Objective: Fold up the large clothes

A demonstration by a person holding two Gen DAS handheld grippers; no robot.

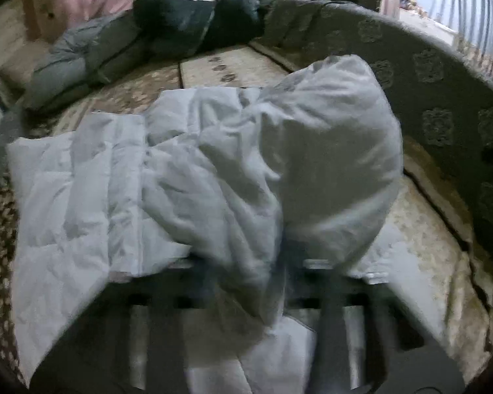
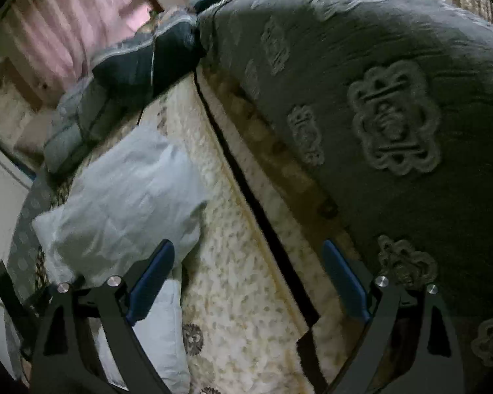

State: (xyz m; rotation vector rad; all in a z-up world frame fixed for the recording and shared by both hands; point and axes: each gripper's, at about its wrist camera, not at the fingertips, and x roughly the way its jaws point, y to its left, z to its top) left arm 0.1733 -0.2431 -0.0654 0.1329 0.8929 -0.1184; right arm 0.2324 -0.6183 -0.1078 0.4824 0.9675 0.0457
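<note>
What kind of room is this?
Probably a living room at home: a white padded jacket lies on a sofa seat with a patterned grey backrest, pink curtains hang behind, and darker clothes are piled at the far end.

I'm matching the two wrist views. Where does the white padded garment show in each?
Left wrist: the white padded garment fills the centre, bunched up over the claw.
Right wrist: it lies left of centre, beside the left finger.
Shared landmark: dark navy bedding at the far end.

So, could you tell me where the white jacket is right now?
The white jacket lies on the sofa seat, bunched in the left gripper, left of the open right gripper.
</note>
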